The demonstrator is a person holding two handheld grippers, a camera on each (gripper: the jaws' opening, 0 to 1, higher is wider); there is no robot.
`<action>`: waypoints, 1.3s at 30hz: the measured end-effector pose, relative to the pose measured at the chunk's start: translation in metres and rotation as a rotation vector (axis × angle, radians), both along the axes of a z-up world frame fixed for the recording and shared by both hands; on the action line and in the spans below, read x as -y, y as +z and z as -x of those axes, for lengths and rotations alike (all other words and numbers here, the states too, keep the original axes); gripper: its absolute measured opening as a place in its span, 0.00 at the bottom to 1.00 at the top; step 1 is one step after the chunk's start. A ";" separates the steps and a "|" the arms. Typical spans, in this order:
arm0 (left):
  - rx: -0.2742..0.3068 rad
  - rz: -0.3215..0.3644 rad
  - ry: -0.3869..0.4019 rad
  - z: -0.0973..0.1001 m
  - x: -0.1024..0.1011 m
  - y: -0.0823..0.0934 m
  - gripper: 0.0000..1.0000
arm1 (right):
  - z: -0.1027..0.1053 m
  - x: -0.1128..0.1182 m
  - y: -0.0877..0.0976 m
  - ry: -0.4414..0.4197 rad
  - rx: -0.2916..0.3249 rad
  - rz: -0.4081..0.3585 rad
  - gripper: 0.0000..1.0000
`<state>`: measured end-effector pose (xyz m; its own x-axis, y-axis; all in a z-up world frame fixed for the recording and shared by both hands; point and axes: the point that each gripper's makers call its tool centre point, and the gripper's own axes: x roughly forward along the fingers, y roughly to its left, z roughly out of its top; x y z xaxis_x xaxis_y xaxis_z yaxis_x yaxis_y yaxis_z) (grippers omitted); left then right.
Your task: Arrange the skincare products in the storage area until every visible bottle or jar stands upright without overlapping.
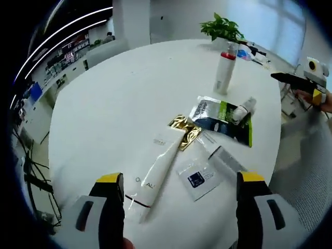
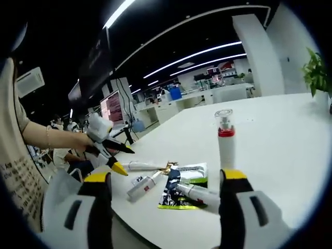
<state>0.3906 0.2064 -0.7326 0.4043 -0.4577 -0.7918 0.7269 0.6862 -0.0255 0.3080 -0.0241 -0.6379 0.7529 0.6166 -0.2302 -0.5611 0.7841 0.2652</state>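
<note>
A white bottle (image 1: 225, 70) with a red band and clear cap stands upright at the far side of the round white table (image 1: 114, 104). Flat on the table lie a long white tube (image 1: 155, 171), a slim white-grey tube (image 1: 220, 153) and a small white bottle (image 1: 244, 110) resting on a dark-and-green packet (image 1: 223, 122). My left gripper (image 1: 181, 178) is open above the near table edge, over the long tube's end. My right gripper (image 2: 166, 176) is open off the table's side, facing the upright bottle (image 2: 225, 140), the packet (image 2: 181, 192) and the small bottle (image 2: 144, 187).
A gold sachet (image 1: 185, 129) and a small white sachet (image 1: 197, 179) with a blue square lie among the tubes. A potted plant (image 1: 223, 28) stands at the far edge. The right gripper (image 1: 295, 83) shows past the table's right side; the left gripper (image 2: 124, 158) is held by a hand.
</note>
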 end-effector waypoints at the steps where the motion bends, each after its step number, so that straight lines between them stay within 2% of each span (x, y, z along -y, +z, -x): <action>1: -0.007 0.002 -0.004 -0.002 0.000 -0.002 0.87 | 0.000 0.000 0.000 -0.001 -0.001 0.001 0.86; 3: -0.025 0.018 0.008 -0.008 0.000 -0.004 0.85 | 0.000 0.000 -0.001 -0.002 -0.006 0.003 0.86; 8: -0.051 -0.040 -0.033 -0.020 -0.006 -0.016 0.80 | -0.002 -0.009 -0.012 0.025 -0.024 0.024 0.84; 10: -0.059 -0.056 -0.035 -0.023 -0.008 -0.019 0.78 | 0.001 -0.012 -0.020 0.056 -0.039 0.088 0.83; 18: -0.108 -0.120 -0.112 -0.030 -0.006 -0.038 0.66 | -0.001 -0.008 -0.019 0.027 -0.055 0.046 0.83; 24: -0.115 -0.118 -0.118 -0.042 0.001 -0.043 0.54 | 0.001 -0.011 -0.023 0.039 -0.072 0.067 0.83; 27: -0.141 -0.154 -0.151 -0.040 0.000 -0.046 0.47 | 0.001 -0.011 -0.024 0.037 -0.075 0.073 0.83; 30: -0.128 -0.184 -0.175 -0.043 -0.001 -0.047 0.42 | 0.000 -0.009 -0.025 0.033 -0.080 0.075 0.82; 33: -0.155 -0.154 -0.136 -0.045 -0.001 -0.046 0.37 | 0.000 -0.010 -0.024 0.027 -0.081 0.078 0.82; 36: -0.105 -0.145 -0.142 -0.051 0.001 -0.044 0.30 | 0.000 -0.009 -0.026 0.027 -0.087 0.077 0.82; 39: -0.100 -0.158 -0.125 -0.053 -0.001 -0.044 0.29 | 0.000 -0.008 -0.027 0.029 -0.087 0.081 0.82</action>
<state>0.4433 0.2079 -0.7761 0.2683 -0.3660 -0.8911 0.8057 0.5923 -0.0007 0.3080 -0.0159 -0.6650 0.7098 0.6146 -0.3441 -0.5615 0.7887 0.2504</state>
